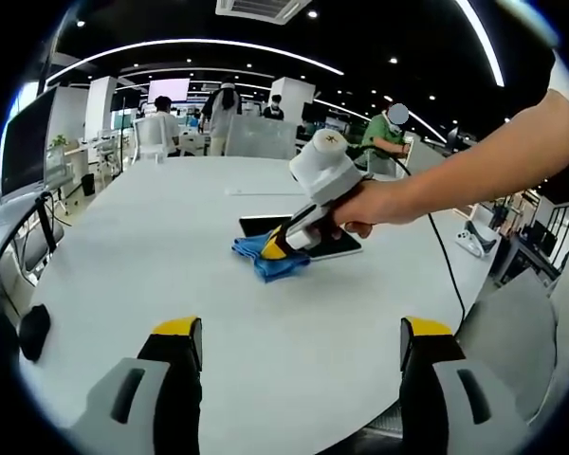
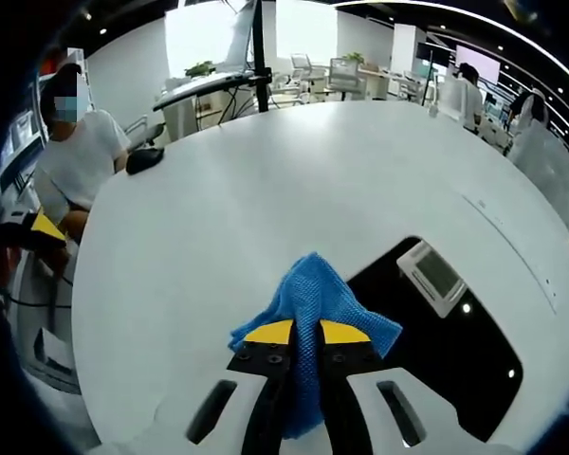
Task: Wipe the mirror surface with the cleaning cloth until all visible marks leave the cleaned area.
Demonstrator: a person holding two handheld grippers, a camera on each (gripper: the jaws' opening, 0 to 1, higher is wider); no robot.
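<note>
A blue cleaning cloth is pinched between the yellow-tipped jaws of my right gripper, which is shut on it. The cloth rests at the left edge of a flat dark mirror lying on the white table; the mirror reflects ceiling lights and a vent. In the left gripper view the right gripper, held by a person's hand, presses the cloth down beside the mirror. My left gripper hovers open over the near table, well short of the cloth.
A dark computer mouse lies near the table's left edge. A cable trails from the right gripper off the table. Monitors, chairs and several people stand around the far side of the room.
</note>
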